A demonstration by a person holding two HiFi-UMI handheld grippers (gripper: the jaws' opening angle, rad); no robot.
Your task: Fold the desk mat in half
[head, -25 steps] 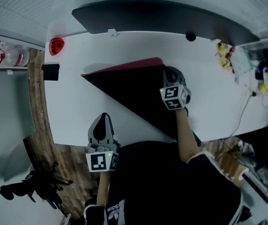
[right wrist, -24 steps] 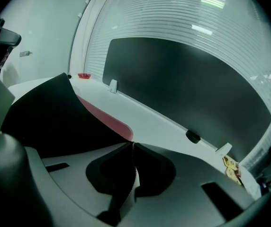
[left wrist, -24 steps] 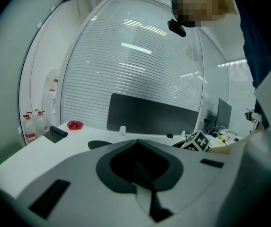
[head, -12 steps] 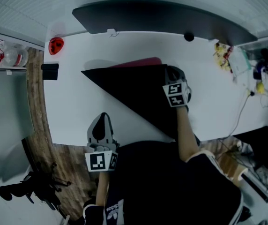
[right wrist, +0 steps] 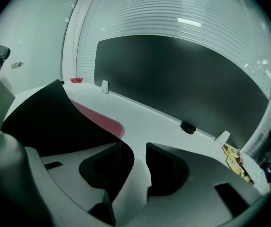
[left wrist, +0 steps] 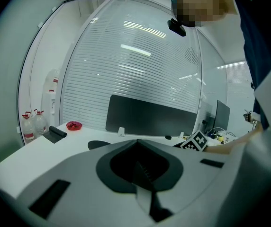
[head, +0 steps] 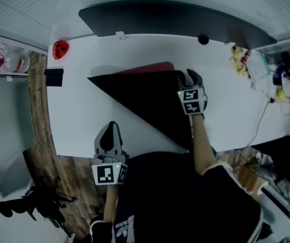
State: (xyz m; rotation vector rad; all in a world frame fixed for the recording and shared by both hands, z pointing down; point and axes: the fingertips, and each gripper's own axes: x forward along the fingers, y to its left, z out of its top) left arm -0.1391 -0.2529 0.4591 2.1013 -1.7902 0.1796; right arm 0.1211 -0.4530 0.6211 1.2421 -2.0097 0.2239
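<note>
The desk mat [head: 145,103] lies on the white desk [head: 79,120] in the middle of the head view, folded over on a slant so that its black side faces up as a triangle, with a strip of its pink side [head: 150,67] showing along the upper edge. The right gripper [head: 188,78] sits at the mat's right-hand corner, just right of centre. In the right gripper view its jaws stand apart, having just been opening, and bare desk shows in the gap between them. The black fold [right wrist: 50,117] fills the left of that frame and its edge runs up against the left jaw, with no pad pressing on it. The left gripper [head: 112,128] is at the lower left of the mat, over the desk's near edge and apart from the mat. In its own view its jaws are together with nothing between them [left wrist: 139,167].

By count: one mat, two grippers, one dark divider panel [head: 175,16] along the top, one red dish [head: 60,49] at the upper left, one small black round object [head: 203,39] by the panel
</note>
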